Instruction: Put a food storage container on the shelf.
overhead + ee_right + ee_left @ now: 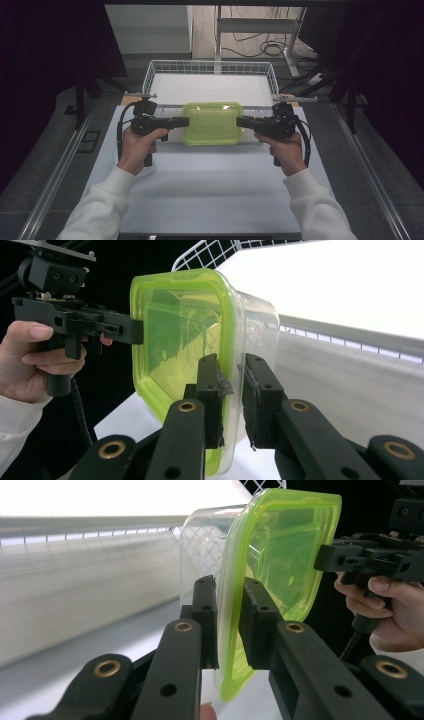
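A clear plastic container with a lime-green lid (212,122) hangs level between my two grippers, above the far part of the white table (210,195). My left gripper (186,121) is shut on the lid's rim at the container's left end. In the left gripper view its jaws (229,585) pinch the green rim of the container (280,550). My right gripper (239,121) is shut on the rim at the opposite end. The right gripper view has its jaws (231,362) pressed on the rim of the container (180,335), with the clear tub on one side.
A white wire basket (210,63) with a white floor stands just beyond the container at the table's far edge. Dark floor and metal rails run along both sides of the table. Desk legs and cables lie behind the basket.
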Available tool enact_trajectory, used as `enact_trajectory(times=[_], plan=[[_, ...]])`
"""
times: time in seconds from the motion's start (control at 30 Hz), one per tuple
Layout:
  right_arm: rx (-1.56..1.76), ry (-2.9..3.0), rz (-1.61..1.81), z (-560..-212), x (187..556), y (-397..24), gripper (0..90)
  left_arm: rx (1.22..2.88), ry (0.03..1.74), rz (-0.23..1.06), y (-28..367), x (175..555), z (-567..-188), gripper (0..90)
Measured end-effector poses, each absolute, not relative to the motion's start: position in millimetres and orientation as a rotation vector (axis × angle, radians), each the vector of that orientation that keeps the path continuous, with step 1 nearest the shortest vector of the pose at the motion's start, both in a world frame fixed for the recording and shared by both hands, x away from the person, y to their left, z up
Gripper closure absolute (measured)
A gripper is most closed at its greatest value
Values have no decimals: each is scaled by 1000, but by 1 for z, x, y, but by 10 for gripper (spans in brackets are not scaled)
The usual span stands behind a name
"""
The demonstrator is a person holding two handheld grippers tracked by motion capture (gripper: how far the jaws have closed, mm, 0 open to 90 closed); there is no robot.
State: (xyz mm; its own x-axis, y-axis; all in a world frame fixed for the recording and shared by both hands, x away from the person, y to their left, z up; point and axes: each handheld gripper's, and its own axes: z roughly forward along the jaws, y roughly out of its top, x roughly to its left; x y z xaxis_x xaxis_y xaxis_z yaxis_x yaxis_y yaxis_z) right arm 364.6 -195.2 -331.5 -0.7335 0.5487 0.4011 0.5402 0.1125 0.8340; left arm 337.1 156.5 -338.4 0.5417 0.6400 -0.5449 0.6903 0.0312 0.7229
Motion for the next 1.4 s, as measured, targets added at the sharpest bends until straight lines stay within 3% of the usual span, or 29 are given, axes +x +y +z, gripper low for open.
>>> enact_trajectory(times=[0.83,1.4], plan=[[1159,2321,1755,-308,407,-193,791,1649,1117,-78,161,381,-313,787],[1277,2334,1766,-298,465,-189,792,1644,1155,-101,166,435,-298,787]])
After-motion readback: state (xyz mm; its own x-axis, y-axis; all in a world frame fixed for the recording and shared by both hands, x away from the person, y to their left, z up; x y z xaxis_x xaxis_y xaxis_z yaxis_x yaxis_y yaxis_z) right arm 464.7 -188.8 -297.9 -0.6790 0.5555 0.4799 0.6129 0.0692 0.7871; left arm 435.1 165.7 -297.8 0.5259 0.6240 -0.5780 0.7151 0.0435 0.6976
